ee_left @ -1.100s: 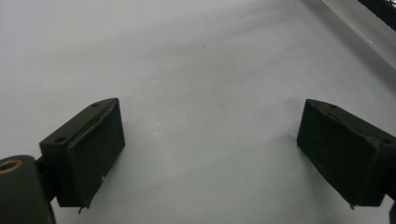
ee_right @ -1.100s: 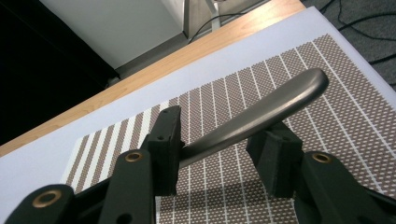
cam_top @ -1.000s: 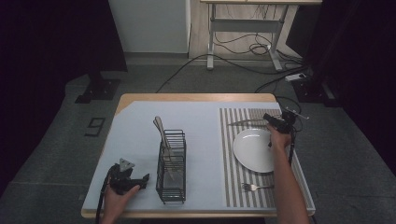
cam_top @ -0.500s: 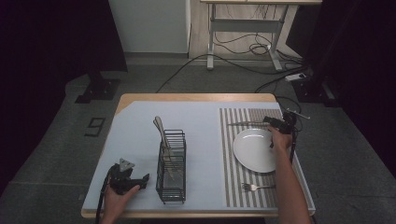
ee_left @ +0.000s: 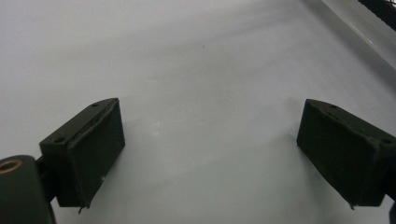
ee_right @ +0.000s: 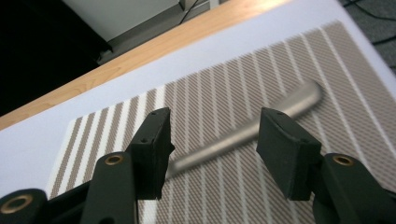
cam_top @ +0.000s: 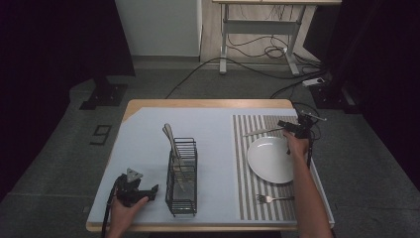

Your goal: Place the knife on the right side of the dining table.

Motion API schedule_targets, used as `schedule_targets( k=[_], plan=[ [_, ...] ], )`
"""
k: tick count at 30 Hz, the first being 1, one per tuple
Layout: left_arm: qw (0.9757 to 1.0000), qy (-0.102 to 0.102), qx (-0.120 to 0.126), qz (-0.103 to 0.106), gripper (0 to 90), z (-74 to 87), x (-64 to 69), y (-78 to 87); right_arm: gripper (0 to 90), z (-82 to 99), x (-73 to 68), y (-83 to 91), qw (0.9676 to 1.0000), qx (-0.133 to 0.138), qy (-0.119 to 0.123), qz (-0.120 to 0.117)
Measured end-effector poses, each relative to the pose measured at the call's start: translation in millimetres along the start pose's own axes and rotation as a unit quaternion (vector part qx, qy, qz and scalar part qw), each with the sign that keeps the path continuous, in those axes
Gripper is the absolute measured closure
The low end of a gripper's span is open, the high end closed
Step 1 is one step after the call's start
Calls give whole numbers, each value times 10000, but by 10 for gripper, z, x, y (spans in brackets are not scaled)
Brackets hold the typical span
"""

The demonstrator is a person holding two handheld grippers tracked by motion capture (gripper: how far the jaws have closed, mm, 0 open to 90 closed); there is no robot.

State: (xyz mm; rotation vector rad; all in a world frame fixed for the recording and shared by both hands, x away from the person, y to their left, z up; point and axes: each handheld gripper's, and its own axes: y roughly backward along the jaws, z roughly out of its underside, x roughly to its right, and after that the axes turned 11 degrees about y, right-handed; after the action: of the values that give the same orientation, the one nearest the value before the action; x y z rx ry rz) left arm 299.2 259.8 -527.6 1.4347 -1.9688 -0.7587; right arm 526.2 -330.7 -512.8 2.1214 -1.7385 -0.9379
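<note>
Upper right of the high view: right gripper hovers over the brown-and-white striped placemat, just above the round white plate. Silver metal knife lies flat on the placemat at the top edge of the plate, blade end toward frame left. Right gripper view: jaws parted, have just been opening, pads clear of the knife, which runs diagonally across the gap between them from lower left to upper right; nothing gripped. Rounded knife end sits upper right on the stripes. Wooden table edge crosses upper left.

Lower left of the high view: left gripper rests low on the pale grey table cover, beside the black wire cutlery rack. Left gripper view: jaws wide apart, bare grey surface between, holding nothing. Rack stands centre frame with silver utensils leaning out toward upper left. Silver fork lies on the placemat below the plate, lower right.
</note>
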Motion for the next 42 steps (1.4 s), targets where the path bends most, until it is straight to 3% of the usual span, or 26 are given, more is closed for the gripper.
schedule_targets(
  k=[4,6,10,15,23,42],
  plan=[
    [10000,-1,-3,5,72,0,-2,0,441,-61,-84,-85,9997,-9,256,-4],
    [10000,3,-6,9,72,-1,-3,0,443,-84,-176,-221,9985,-3,537,46],
    [10000,5,-5,5,71,-1,-2,-1,451,-70,-231,-397,9963,-350,778,133],
    [10000,7,-7,8,71,-2,-2,-1,469,-40,-269,-471,9937,-370,1028,264],
    [10000,-2,-1,1,71,0,-1,0,470,-51,-232,-413,9943,-489,885,340],
    [10000,-3,-1,1,71,0,-1,0,462,-45,-143,-342,9976,-454,466,222]
  ],
)
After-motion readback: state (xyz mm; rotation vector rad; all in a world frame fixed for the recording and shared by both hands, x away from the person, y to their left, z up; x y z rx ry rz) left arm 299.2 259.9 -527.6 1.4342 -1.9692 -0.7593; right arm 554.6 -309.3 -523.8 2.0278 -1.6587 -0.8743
